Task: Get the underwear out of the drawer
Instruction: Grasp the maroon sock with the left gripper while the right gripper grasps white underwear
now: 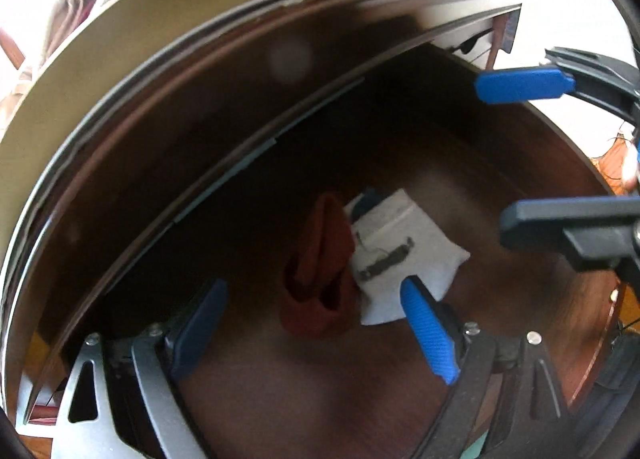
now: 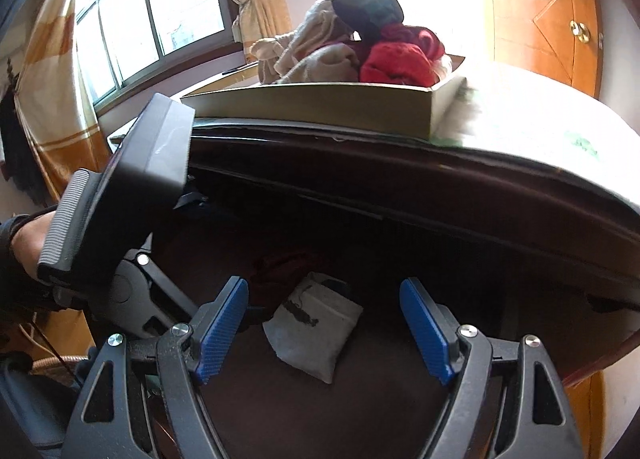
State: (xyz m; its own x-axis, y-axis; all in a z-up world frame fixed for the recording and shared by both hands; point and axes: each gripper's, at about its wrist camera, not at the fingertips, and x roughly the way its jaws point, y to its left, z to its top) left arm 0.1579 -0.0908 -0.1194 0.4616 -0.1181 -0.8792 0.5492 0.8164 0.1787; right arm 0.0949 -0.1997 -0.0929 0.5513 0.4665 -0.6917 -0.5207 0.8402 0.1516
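Two folded garments, rust-red underwear (image 1: 320, 271) and white underwear (image 1: 404, 255), are lodged touching on the drawer (image 1: 260, 399) floor. Left gripper (image 1: 316, 323) and right gripper (image 2: 326, 329) are held spread, empty. Approach step; descent and closure required.

The drawer (image 1: 460, 139) lies open from above; its floor seems bare around the underwear (image 1: 320, 271).

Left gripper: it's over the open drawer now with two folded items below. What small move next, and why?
Probably ease the left gripper straight down onto the red folded underwear and then close. Its jaws stand open and empty, with the red piece lying between them on the drawer floor, touching the white folded piece beside it. The right gripper hangs open over the white one.
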